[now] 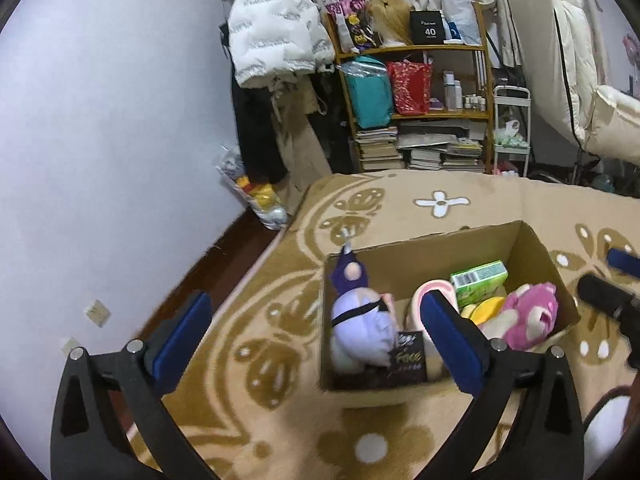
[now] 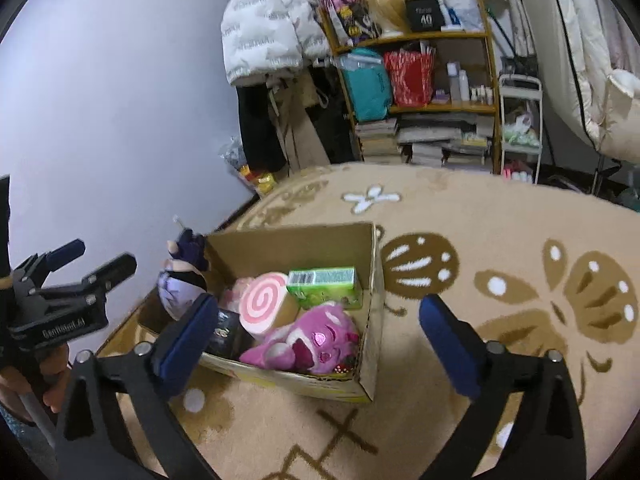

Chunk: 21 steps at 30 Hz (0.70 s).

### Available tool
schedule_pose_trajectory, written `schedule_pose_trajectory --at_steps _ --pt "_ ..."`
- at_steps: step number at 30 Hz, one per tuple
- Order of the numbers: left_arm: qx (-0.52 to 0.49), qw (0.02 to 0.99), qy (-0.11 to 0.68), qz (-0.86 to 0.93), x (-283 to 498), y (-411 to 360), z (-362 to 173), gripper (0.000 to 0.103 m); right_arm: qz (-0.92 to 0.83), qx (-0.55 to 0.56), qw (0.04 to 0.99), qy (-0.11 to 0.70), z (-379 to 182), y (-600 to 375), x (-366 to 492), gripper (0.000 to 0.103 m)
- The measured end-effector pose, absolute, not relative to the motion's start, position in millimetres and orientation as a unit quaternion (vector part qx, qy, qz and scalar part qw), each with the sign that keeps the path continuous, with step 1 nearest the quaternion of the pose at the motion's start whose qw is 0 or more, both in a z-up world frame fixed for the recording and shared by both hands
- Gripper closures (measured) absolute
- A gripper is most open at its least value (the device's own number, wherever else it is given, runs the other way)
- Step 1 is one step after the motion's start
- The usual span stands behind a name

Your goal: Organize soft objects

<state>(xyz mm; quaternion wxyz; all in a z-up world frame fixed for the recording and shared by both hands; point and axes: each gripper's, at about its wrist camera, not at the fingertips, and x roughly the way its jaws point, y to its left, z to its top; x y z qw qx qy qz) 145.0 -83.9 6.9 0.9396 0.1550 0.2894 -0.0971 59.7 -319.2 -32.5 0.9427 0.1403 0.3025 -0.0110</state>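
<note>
Both grippers stood with jaws spread wide and empty above a patterned beige blanket point(image 2: 500, 216): the left gripper point(image 1: 320, 328) and the right gripper point(image 2: 320, 324), blue-padded, touched nothing. An open cardboard box point(image 2: 296, 240) on the blanket held a fuzzy pink plush bear point(image 2: 308, 340), a swirl-roll cushion point(image 2: 262, 300), a lilac doll point(image 1: 360, 320) and a green carton point(image 2: 324, 284).

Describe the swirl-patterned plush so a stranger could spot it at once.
On the beige patterned blanket sits an open cardboard box. Inside, near its middle, lies the roll-cake plush, between a green carton and a magenta bear. Only it shows a pink-and-white spiral face.
</note>
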Motion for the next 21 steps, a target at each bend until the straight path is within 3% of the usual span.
schedule_pose_trajectory --at_steps 21 --pt "0.130 0.957 0.247 -0.083 40 -41 61 0.000 -0.023 0.107 0.964 0.243 39 -302 -23 0.000"
